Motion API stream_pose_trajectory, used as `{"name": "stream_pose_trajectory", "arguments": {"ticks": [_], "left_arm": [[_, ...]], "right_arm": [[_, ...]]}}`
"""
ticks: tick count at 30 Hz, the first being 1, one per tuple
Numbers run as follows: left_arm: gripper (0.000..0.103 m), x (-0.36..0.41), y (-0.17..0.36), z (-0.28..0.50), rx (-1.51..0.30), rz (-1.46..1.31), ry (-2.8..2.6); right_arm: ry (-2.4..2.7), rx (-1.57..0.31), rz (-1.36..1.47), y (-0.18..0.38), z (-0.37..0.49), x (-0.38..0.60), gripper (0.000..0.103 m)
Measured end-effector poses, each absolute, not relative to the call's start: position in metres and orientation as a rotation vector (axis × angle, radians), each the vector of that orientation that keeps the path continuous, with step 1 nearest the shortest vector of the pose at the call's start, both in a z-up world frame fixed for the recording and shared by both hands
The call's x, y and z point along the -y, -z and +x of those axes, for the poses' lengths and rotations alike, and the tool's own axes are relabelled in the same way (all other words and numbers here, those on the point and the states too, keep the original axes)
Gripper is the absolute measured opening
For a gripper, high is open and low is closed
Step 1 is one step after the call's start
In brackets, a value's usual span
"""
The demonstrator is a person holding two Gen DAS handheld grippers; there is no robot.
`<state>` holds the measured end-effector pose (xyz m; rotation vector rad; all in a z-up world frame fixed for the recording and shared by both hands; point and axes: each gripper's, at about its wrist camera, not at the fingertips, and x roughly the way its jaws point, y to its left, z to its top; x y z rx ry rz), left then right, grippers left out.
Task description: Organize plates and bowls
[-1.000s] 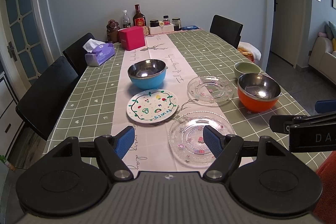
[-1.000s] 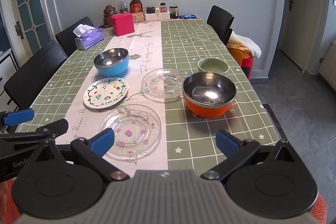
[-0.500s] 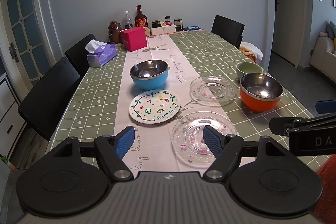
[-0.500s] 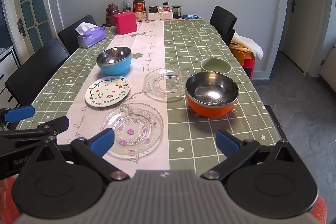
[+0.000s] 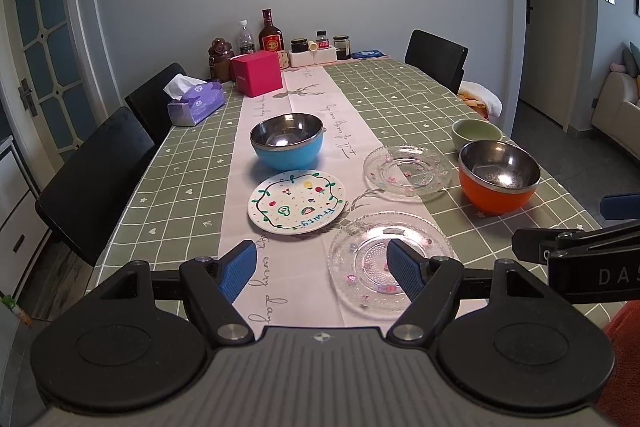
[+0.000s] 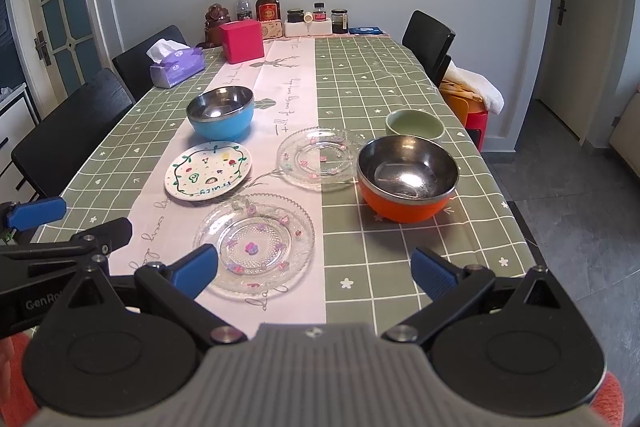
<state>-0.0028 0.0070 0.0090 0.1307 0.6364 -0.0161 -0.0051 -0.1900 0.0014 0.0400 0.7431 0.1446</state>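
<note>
Left wrist view, left gripper (image 5: 321,269) fingers spread above bench (image 5: 400,99), glass plate (image 5: 390,263) just beyond, right gripper (image 6: 314,269) fingers spread wide, orange bowl (image 6: 406,177) and blue bowl (image 6: 221,118) apart.

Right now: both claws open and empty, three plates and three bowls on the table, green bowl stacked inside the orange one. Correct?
One error: the green bowl is not inside the orange bowl; it stands on the table just behind it, as the right wrist view shows. The rest holds: left claw and right claw open and empty, three plates, three bowls.
</note>
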Motion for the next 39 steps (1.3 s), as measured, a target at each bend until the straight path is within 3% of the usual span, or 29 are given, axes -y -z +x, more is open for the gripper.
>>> {"name": "stream_pose_trajectory", "arguments": {"ticks": [39], "left_arm": [[0.087, -0.013, 0.008, 0.006, -0.649, 0.101, 0.034]], "right_arm": [[-0.149, -0.759, 0.015, 0.01, 0.006, 0.184, 0.1]]}}
